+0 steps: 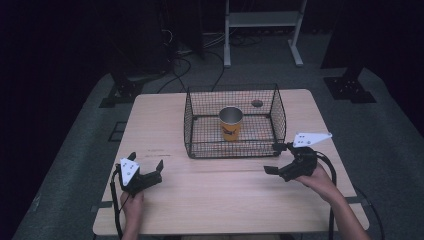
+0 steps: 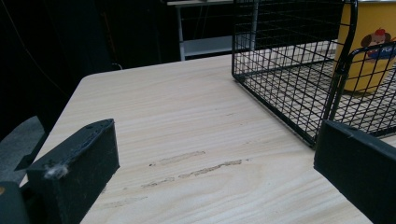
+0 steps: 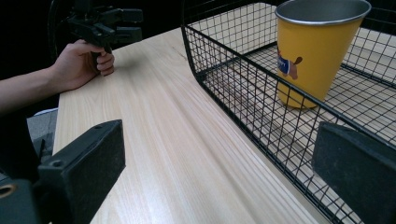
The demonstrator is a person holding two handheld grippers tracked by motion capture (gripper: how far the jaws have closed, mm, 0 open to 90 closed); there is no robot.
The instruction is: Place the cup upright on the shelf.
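A yellow cup (image 1: 231,123) with a metal rim and a cartoon dog print stands upright inside a black wire basket (image 1: 200,148) at the middle of the table. The cup (image 3: 316,56) looms close in the right gripper view, and its side (image 2: 369,44) shows through the mesh in the left gripper view. My left gripper (image 1: 146,165) rests open on the table at the front left, well short of the basket (image 2: 280,109). My right gripper (image 1: 274,158) is open by the basket's (image 3: 243,100) front right corner. Neither holds anything.
The wooden table (image 1: 210,200) has bare room in front of the basket and on both sides. A round hole (image 1: 257,103) sits in the tabletop behind the basket. A white metal frame (image 1: 262,30) and cables stand on the dark floor beyond.
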